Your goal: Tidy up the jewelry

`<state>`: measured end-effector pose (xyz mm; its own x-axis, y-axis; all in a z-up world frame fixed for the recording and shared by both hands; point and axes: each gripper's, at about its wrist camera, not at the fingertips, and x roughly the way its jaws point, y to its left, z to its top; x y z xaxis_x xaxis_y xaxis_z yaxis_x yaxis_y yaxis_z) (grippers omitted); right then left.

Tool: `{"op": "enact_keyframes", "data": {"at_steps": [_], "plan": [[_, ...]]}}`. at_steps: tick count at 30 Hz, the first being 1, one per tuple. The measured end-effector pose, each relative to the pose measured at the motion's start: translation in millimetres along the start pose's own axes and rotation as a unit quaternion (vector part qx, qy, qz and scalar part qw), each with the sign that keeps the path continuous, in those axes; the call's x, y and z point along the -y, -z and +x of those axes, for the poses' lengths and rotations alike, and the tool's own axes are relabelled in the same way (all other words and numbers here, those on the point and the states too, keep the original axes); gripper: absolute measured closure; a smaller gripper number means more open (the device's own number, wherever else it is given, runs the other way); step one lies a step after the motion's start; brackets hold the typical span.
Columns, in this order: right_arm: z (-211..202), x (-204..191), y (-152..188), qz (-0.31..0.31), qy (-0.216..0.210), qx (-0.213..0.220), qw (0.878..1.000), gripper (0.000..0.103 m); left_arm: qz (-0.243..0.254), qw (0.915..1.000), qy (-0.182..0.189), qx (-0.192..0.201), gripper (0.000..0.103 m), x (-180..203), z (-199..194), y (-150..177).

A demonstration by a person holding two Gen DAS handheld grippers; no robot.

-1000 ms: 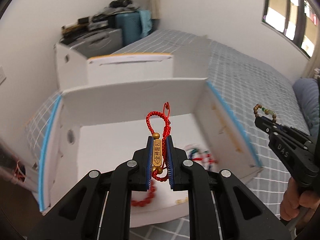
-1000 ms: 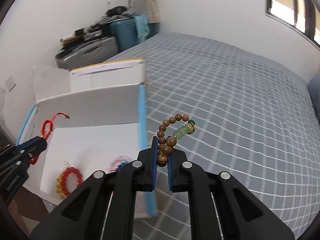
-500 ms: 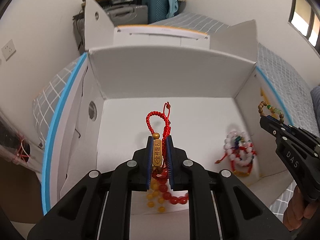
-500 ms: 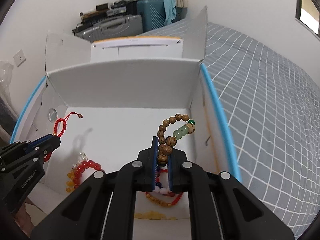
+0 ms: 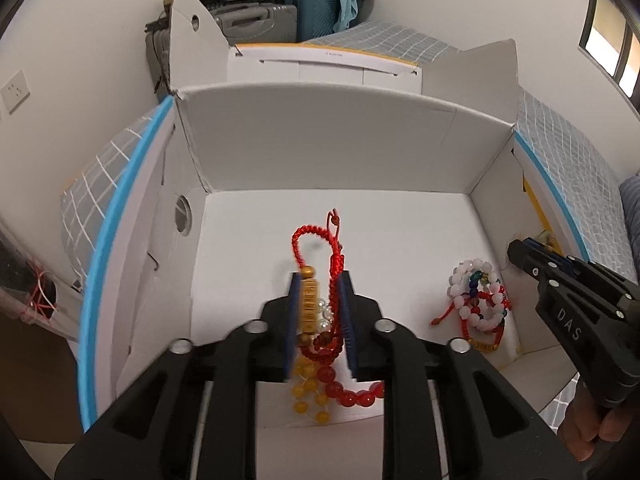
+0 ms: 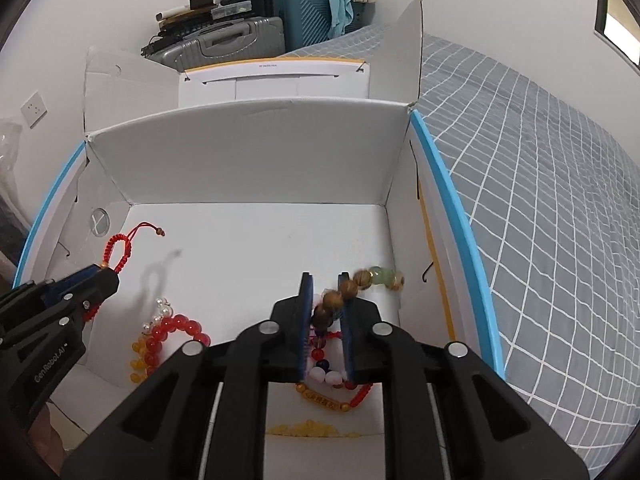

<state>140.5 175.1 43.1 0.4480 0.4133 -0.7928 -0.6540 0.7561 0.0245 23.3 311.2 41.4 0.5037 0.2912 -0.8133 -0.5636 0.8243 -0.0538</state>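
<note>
Left claw (image 5: pixel 319 312) hangs over the near-left floor of the white box (image 5: pixel 320 140), its jaws parted; the red cord bracelet (image 5: pixel 316 264) with its gold bar stands between the blue pads, leaning on the left pad, not visibly pinched. Right claw (image 6: pixel 326 320) is above the box's near-right floor, jaws likewise parted, with the wooden bead bracelet (image 6: pixel 352 290) lying loose between them and its green beads trailing right toward the box's right wall; this bracelet is blurred. On the box floor below the left claw lies a strand of red and amber beads (image 5: pixel 340 390). A bracelet of white, blue and red beads (image 5: pixel 478 300) rests on the box floor near its right wall, below the right claw. The box sits on a bed (image 6: pixel 540 160) with a grey checked cover, flaps raised, blue edging along both side walls. Beyond the box's far wall stand a second white box (image 6: pixel 276 80), a grey suitcase (image 6: pixel 224 46) and a teal suitcase (image 6: pixel 304 12).
</note>
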Motion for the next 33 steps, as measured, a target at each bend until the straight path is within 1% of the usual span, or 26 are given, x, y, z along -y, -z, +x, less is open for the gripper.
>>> {"op": "enact_keyframes", "data": {"at_steps": [1,2,3,4,5,6,7,8,10,11,13,14,15,16,19,23,27,33], "plan": [[-3,0,0,-0.001,0.000,0.004,1.000,0.084,0.000,1.0000,-0.003,0.008,0.070,0,-5,0],[-6,0,0,-0.001,-0.002,0.008,1.000,0.079,0.000,0.9998,-0.005,0.017,0.065,0,-10,-1],[-9,1,0,-0.001,-0.003,0.013,1.000,0.069,0.000,0.9997,-0.007,0.024,0.060,1,-15,-1],[-13,0,-1,-0.002,-0.002,0.018,1.000,0.063,0.000,0.9996,-0.007,0.027,0.057,1,-18,-1],[-17,0,-2,-0.003,0.002,0.026,1.000,0.061,0.000,0.9995,-0.007,0.032,0.050,1,-22,-2],[-21,1,-2,-0.004,0.006,0.033,0.999,0.054,0.000,0.9994,-0.007,0.035,0.045,1,-25,-2],[-25,2,-2,-0.004,0.007,0.039,0.999,0.047,0.001,0.9992,-0.008,0.040,0.042,2,-29,-1],[-29,3,-1,-0.002,0.007,0.045,0.999,0.044,0.001,0.9990,-0.008,0.044,0.039,2,-32,-1],[-38,6,0,0.002,0.005,0.053,0.999,0.033,-0.001,0.9987,-0.008,0.050,0.034,2,-39,1],[-43,7,1,0.004,0.004,0.058,0.998,0.031,-0.002,0.9985,-0.006,0.054,0.031,2,-43,2],[-56,12,6,0.009,0.002,0.070,0.997,0.021,-0.002,0.9982,-0.005,0.059,0.028,2,-51,5],[-61,13,8,0.010,0.002,0.074,0.997,0.019,0.000,0.9980,-0.003,0.063,0.026,2,-56,8],[-68,15,11,0.010,0.003,0.079,0.997,0.015,0.002,0.9979,-0.002,0.065,0.021,2,-59,9],[-75,16,15,0.009,0.003,0.086,0.996,0.012,0.004,0.9975,-0.003,0.071,0.019,3,-65,13],[-95,20,29,0.008,0.010,0.102,0.995,0.008,0.005,0.9967,-0.005,0.081,0.014,3,-77,22],[-114,23,47,0.010,0.011,0.109,0.994,0.008,0.008,0.9959,-0.006,0.090,0.006,6,-92,37],[-119,21,63,0.012,0.009,0.106,0.994,0.008,0.016,0.9955,-0.011,0.093,0.006,10,-100,55],[-115,16,82,0.011,0.004,0.096,0.995,0.008,0.008,0.9970,-0.006,0.077,0.006,5,-97,76]]}}
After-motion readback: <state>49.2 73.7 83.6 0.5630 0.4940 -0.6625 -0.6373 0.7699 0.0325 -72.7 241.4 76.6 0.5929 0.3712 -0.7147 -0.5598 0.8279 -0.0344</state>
